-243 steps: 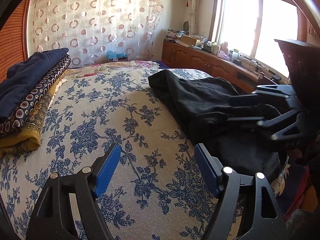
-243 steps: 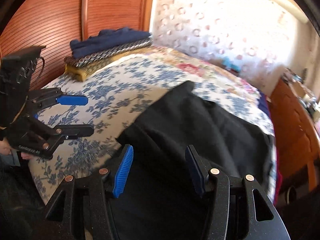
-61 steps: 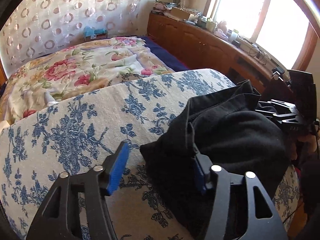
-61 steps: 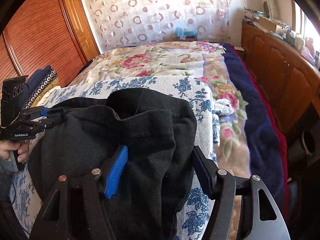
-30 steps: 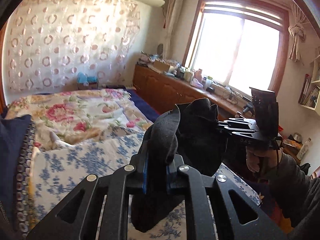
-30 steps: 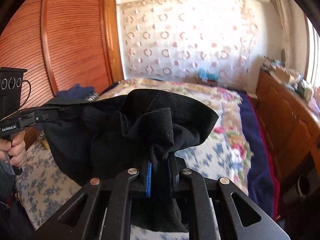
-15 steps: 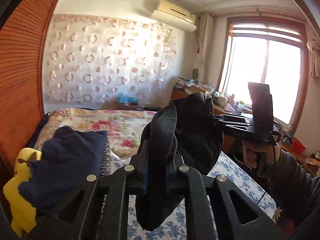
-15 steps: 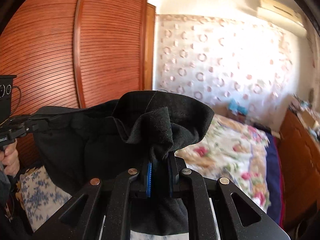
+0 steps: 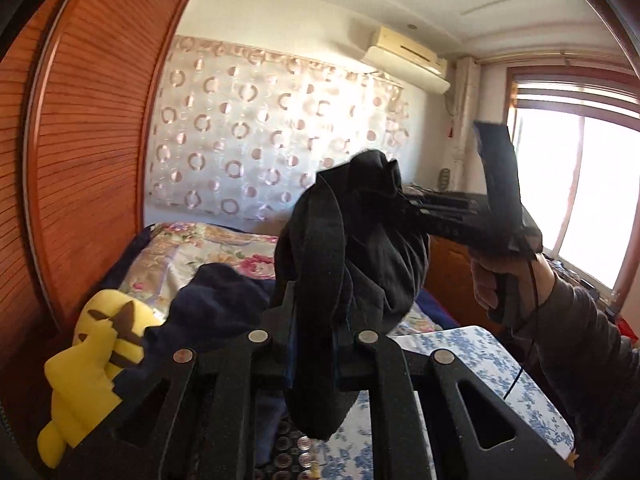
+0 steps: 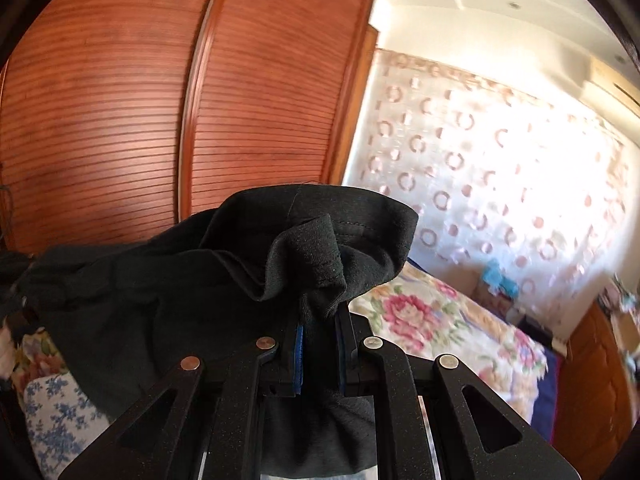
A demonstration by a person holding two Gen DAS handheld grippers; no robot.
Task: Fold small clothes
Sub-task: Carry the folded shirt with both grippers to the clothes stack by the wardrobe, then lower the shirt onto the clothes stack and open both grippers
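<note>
In the left wrist view, a yellow plush toy with brown markings (image 9: 90, 364) sits at about 8 o'clock, touching a folded navy blue garment (image 9: 216, 312) just to its right. At centre, the black two-finger left gripper (image 9: 314, 354) is clamped tight on a bunched black fabric garment (image 9: 340, 248), which rises from the jaws up toward 12 o'clock, lifted clear of the blue-and-white floral bedsheet (image 9: 480, 360) at 5 o'clock. At 3 o'clock the black right gripper (image 9: 416, 204), held in a hand (image 9: 500, 284), grips the same garment's far end.

In the right wrist view, the garment (image 10: 224, 276) stretches from 9 o'clock to centre, where the right gripper (image 10: 318, 350) pinches a fold between its closed jaws.
</note>
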